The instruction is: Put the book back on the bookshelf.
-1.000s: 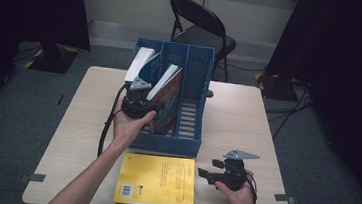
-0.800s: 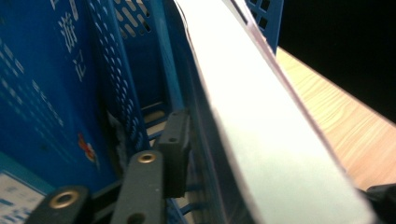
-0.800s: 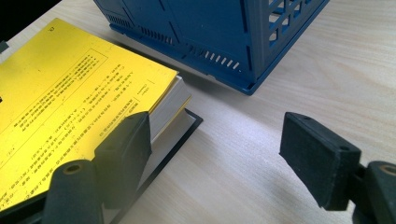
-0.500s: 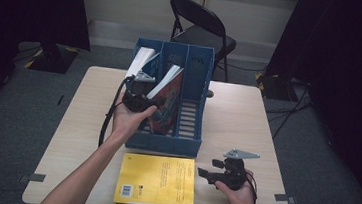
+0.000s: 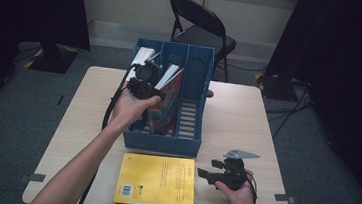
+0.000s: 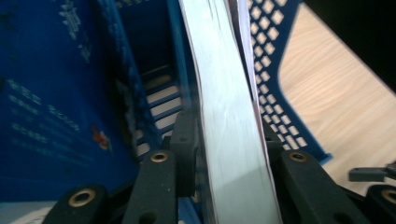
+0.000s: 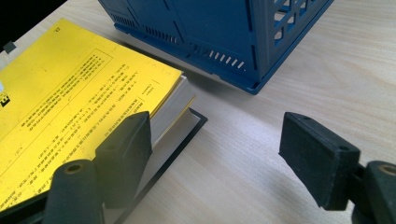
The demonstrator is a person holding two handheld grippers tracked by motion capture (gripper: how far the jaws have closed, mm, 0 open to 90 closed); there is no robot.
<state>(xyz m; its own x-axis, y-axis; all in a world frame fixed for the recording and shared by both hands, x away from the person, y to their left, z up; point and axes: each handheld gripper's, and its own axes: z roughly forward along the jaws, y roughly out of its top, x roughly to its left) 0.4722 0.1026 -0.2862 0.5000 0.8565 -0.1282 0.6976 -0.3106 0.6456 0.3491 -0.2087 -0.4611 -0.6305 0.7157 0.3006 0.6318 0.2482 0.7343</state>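
Blue file rack (image 5: pixel 165 135) mid-table, far edge close. Left claw (image 6: pixel 224 154), just closing, pinches white-paged book (image 6: pixel 229 140) upright in rack slot. Right claw (image 7: pixel 215 154) spread, near-right corner bare.

Our left gripper (image 6: pixel 229 154) has just been closing on a book's white page edge (image 6: pixel 224 116), running toward twelve o'clock inside the blue file rack (image 6: pixel 70 93).

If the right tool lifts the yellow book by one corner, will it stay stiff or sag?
The yellow book looks like a thick softcover, so it would probably sag and fan open. It looks heavy for a corner pinch. It lies on a darker book, which might shift too.
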